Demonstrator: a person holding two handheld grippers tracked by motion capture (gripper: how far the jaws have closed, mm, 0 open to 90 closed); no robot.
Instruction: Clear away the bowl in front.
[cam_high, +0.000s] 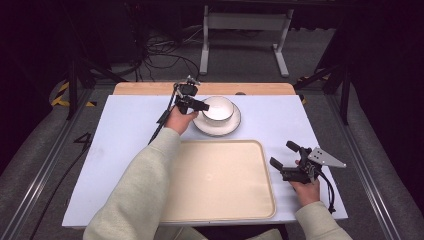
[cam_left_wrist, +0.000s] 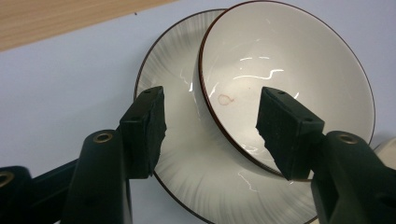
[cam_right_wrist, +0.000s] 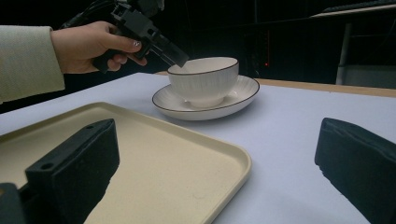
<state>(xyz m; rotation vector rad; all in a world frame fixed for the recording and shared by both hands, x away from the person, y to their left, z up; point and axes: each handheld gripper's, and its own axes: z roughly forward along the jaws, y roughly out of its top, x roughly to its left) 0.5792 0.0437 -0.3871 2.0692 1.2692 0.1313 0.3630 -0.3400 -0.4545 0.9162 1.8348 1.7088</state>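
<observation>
Your high view sits above your side of the table (cam_high: 125, 130), facing forward and down, far enough back to take in the whole top plus the floor past its far edge. Your left gripper view hangs right over the bowl (cam_left_wrist: 289, 79) and plate (cam_left_wrist: 187, 154) near the far edge, looking almost straight down, very close. Your right gripper view sits low by the near right corner, looking level across the tray (cam_right_wrist: 154, 158) toward the far edge. All three views share that bowl and plate; the high and right gripper views also share the tray.
</observation>
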